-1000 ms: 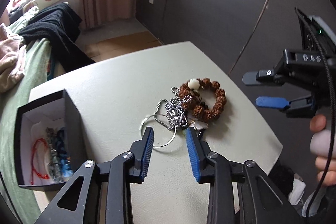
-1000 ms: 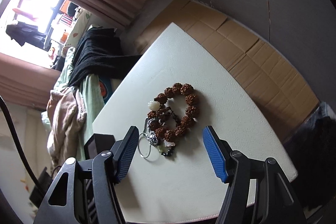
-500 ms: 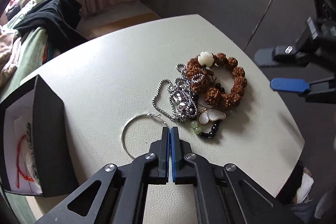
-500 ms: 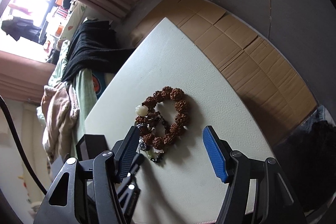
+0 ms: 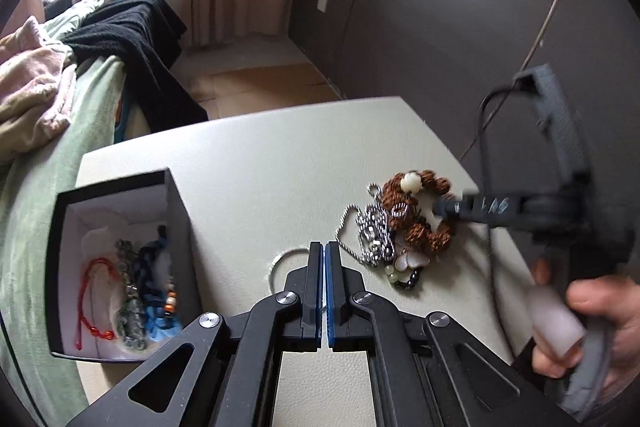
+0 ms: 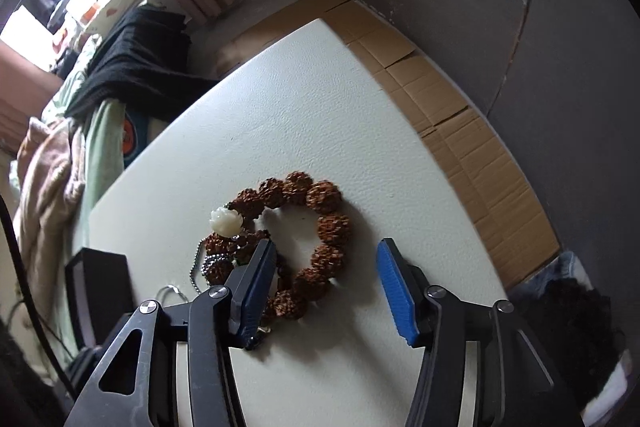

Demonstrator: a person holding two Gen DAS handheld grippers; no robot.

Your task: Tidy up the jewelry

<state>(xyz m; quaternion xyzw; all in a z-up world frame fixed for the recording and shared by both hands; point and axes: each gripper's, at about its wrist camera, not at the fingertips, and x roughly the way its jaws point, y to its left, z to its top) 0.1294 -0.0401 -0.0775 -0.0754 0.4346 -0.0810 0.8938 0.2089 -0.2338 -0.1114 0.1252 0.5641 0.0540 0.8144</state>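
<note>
Mid-sort on a pale leather-textured table point(image 5: 248, 179), with part of the jewelry already put away and a tangle left out. Tucked into the open black box point(image 5: 176, 211) at the table's left edge: a red cord bracelet point(image 5: 90, 299), plus green, blue and beaded strands beside it. Lying loose toward the right side: a brown seed-bead bracelet point(image 6: 326, 223) with a white carved flower bead point(image 6: 226, 221), silver chains point(image 5: 370, 231) knotted against it, a pale shell pendant point(image 5: 408, 261) and small dark beads. Left tongs point(image 5: 323, 267) pressed fully together over the thin silver hoop point(image 5: 280, 263); whether the wire is pinched between the pads cannot be told, the hoop being mostly hidden behind them. Right tongs point(image 6: 326, 291) closing, straddling the near side of the seed-bead bracelet, pads not yet pressing on the beads. By the look of it, several pieces remaining before the table's pile is boxed.
</note>
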